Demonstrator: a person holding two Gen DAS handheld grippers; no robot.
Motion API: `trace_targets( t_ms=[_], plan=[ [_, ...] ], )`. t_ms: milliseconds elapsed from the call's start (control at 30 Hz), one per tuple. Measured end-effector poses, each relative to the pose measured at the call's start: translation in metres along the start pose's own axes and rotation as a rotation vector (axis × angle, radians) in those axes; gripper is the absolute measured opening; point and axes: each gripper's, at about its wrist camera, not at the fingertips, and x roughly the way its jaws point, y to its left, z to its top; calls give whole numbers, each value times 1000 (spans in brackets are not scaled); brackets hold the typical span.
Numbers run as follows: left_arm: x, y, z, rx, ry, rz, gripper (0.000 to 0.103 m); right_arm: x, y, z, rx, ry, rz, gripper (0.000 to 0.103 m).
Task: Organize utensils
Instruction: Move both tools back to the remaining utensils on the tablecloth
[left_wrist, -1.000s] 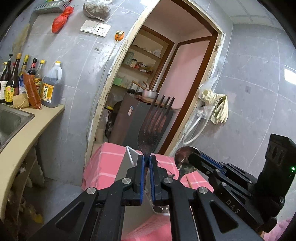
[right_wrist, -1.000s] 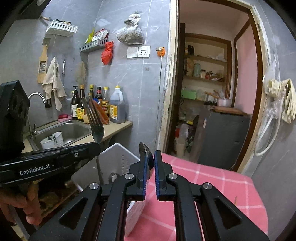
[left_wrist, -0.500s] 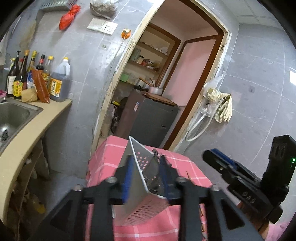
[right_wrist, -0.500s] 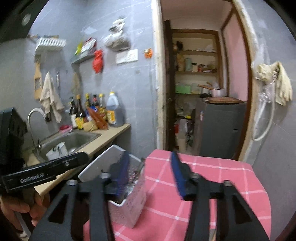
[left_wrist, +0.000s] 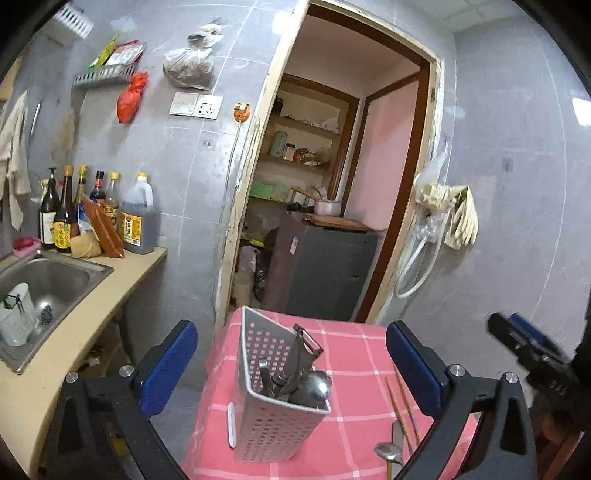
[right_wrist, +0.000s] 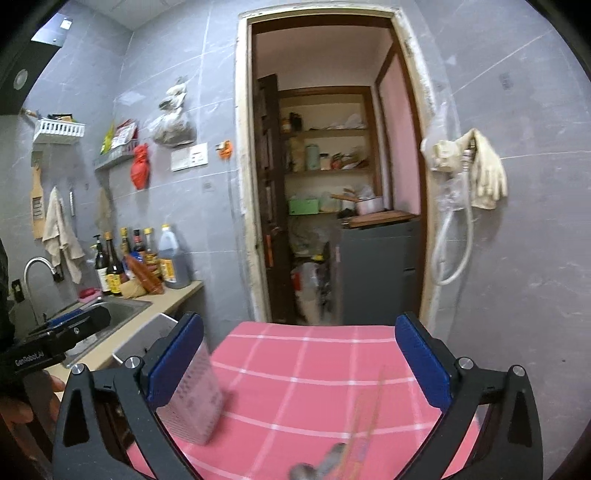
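A grey perforated utensil caddy (left_wrist: 273, 417) stands on the pink checked tablecloth (left_wrist: 351, 354). A fork, a peeler and a spoon (left_wrist: 314, 384) stick out of it. My left gripper (left_wrist: 291, 332) hangs above and behind the caddy, its jaws opening wide, and no pad touches anything. Chopsticks (left_wrist: 404, 410) and another spoon (left_wrist: 388, 452) lie on the cloth to the right. My right gripper (right_wrist: 299, 325) is also opening, with nothing between its pads. In its view the caddy (right_wrist: 195, 402), chopsticks (right_wrist: 365, 413) and spoon (right_wrist: 317, 465) are blurred.
A counter with a steel sink (left_wrist: 48, 273), a white cup (left_wrist: 14, 314) and sauce bottles (left_wrist: 136, 218) runs along the left. Behind the table a doorway opens onto a grey cabinet (left_wrist: 325, 273). Gloves and a hose (left_wrist: 454, 214) hang on the right wall.
Both grippers went from shut to wide open, letting go of the fork and the spoon, which now sit in the caddy. Both hands pulled back and slightly up.
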Motion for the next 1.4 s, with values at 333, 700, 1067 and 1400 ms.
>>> trace_targets(
  t_ms=[333,700,1067,1400],
  plan=[
    [-13,-47,-26,74,-6,-13,103,-31,-42,-12,-10,7,-94,102],
    [5,-78,-75,99,122,-49,103,-25,-78,-53,-11,139,-113,102],
    [46,-87,-122,48,375,-132,103,12,-115,-98,38,322,-42,102],
    [75,-84,-142,4,545,-161,81,50,-123,-134,82,472,29,101]
  ],
)
